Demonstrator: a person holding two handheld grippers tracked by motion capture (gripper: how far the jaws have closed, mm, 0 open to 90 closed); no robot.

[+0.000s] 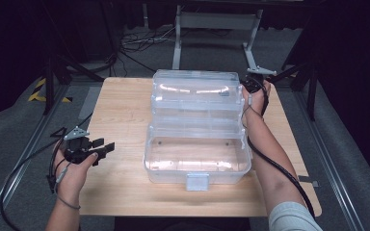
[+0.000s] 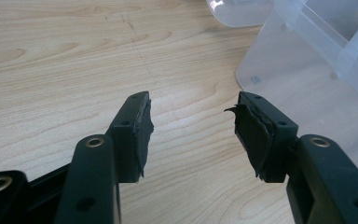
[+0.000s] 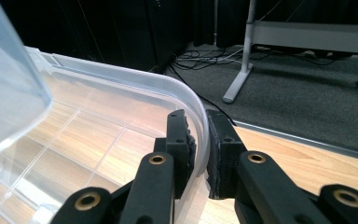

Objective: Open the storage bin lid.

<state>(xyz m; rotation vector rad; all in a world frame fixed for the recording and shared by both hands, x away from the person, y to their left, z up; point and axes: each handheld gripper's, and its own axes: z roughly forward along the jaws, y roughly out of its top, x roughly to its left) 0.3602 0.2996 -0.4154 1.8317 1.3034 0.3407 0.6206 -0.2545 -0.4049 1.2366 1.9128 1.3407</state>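
Right tongs (image 3: 199,154) pinching clear box lid (image 3: 121,81) rim — left tongs (image 2: 191,135) agape

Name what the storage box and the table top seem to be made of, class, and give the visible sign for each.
Storage box: probably clear plastic, glossy; the wood shows through its walls and light glints on its rim.
Table top: looks like pale wood or wood-look laminate, matt; grain lines run across it, but which of the two is unclear.
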